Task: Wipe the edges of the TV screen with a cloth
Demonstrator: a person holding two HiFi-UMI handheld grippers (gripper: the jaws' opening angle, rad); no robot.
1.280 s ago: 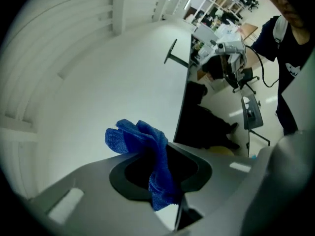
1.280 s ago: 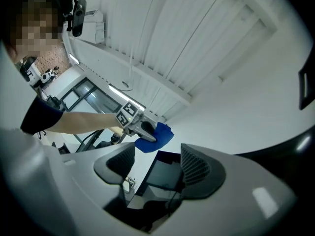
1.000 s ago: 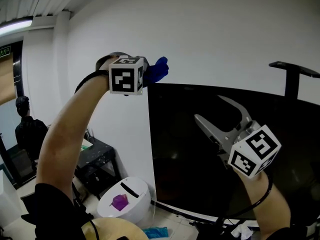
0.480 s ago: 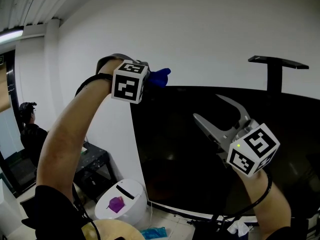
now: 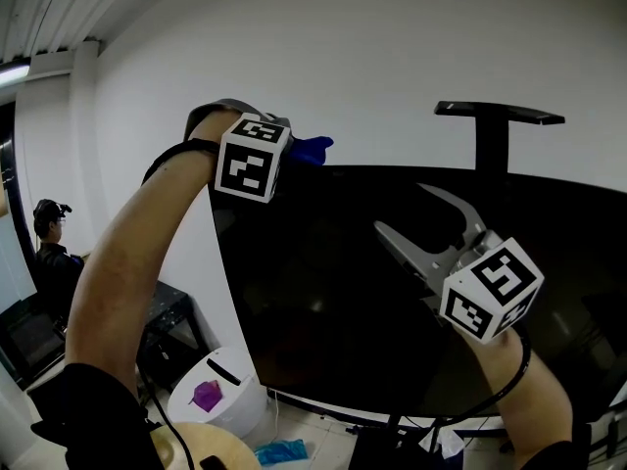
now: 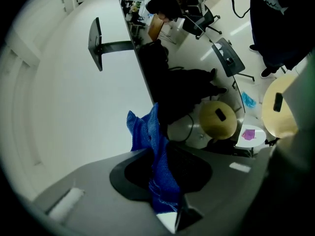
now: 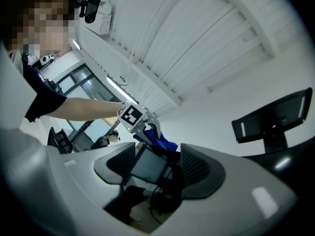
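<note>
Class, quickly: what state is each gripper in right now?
Left gripper: shut on the blue cloth.
Right gripper: open, holding nothing.

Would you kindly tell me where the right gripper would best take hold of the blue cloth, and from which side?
Probably the free bunch of the blue cloth sticking out past the left gripper, just above the TV top edge. Its other end is clamped there. Bring the open right gripper in from the right, along that edge.

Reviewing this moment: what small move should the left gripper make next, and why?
Probably slide the left gripper rightward along the top edge of the large black TV screen. Its fingers are shut on the blue cloth, which sits at the screen's upper left corner; the top edge stretches on from there.
</note>
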